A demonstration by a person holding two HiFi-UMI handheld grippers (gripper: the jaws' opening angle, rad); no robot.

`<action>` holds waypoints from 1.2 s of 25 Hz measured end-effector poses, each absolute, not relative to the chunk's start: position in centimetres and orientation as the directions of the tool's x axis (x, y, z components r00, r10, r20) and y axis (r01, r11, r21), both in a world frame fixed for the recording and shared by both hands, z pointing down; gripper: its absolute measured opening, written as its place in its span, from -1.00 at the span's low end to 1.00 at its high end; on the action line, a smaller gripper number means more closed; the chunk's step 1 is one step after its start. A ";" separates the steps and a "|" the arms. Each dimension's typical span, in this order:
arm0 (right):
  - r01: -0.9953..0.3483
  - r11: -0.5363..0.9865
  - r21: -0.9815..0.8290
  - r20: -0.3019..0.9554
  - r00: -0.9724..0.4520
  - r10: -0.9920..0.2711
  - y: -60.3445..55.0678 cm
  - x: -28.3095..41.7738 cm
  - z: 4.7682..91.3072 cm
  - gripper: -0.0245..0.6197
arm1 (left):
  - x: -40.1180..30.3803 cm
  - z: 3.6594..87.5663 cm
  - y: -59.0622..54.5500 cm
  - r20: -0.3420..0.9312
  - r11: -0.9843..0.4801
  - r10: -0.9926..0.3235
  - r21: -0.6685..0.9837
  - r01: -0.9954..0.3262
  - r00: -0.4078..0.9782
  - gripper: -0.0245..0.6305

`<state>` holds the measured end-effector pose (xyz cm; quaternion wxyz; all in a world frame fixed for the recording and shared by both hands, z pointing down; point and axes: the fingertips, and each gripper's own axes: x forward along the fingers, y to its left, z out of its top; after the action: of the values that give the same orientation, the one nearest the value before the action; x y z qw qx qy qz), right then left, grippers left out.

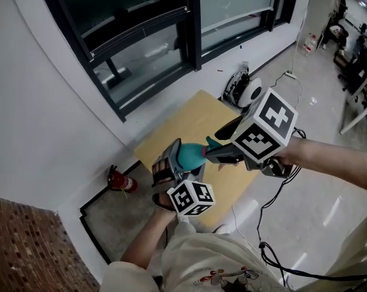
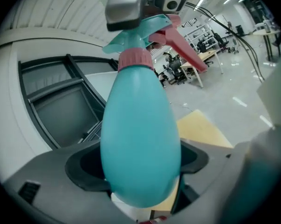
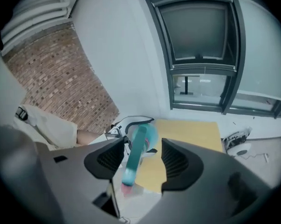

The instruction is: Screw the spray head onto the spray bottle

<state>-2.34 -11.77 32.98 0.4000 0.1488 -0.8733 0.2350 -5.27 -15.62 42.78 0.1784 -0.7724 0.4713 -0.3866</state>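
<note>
Between the two hands, in the air well above the yellow surface point(image 1: 192, 121), the spray bottle point(image 2: 140, 139) is clamped round its fat body by the left tool point(image 2: 138, 164). Its long axis runs straight away from that tool, with the pink collar point(image 2: 135, 59) and spray head point(image 2: 142, 31) at the far end. From that end comes the right tool point(image 3: 141, 161), jaws wide, the head between them with a gap either side, gripping nothing. The collar seems seated on the neck, though how far it is threaded is unclear. Any further twist would fall to the right tool, turning about the bottle's axis.
</note>
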 end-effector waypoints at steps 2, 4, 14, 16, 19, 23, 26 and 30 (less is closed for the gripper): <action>-0.433 0.854 -0.289 0.758 -0.648 -0.072 -11.8 -2.2 32.1 -0.19 | -5.7 43.5 -15.7 0.464 -0.530 -0.842 -0.620 -0.578 0.274 0.38; -0.422 0.862 -0.280 0.747 -0.660 -0.081 -12.0 -2.1 30.9 -0.19 | -6.0 44.1 -15.7 0.501 -0.574 -0.813 -0.597 -0.561 0.297 0.38; -0.214 0.977 -0.018 0.787 -0.605 -0.118 -12.4 0.0 28.8 -0.19 | -3.4 44.4 -13.2 0.623 -0.908 -0.420 -0.279 -0.314 0.660 0.38; -0.116 0.990 0.080 0.793 -0.594 -0.134 -12.1 0.1 28.9 -0.19 | -2.7 44.0 -11.8 0.617 -0.959 -0.281 -0.199 -0.200 0.735 0.38; 0.070 0.968 0.240 0.778 -0.610 -0.148 -10.6 -0.5 28.8 -0.19 | -1.9 43.3 -9.3 0.586 -0.996 -0.062 -0.086 -0.015 0.808 0.38; 0.307 0.875 0.374 0.810 -0.567 -0.148 -7.4 -1.6 30.8 -0.19 | -2.1 43.9 -5.9 0.566 -0.985 0.160 0.040 0.167 0.809 0.38; 0.512 0.730 0.452 0.853 -0.487 -0.186 -5.9 -1.4 32.9 -0.19 | -1.9 44.3 -4.1 0.594 -0.958 0.267 0.077 0.276 0.759 0.38; 0.631 0.655 0.415 0.884 -0.449 -0.127 -4.8 -1.0 33.1 -0.20 | -0.8 43.4 -3.3 0.650 -0.924 0.338 0.092 0.371 0.680 0.38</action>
<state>-0.96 -4.78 33.12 0.4981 -0.1654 -0.7613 -0.3807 -0.78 -3.30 43.36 0.0237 -0.9163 -0.1933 -0.3499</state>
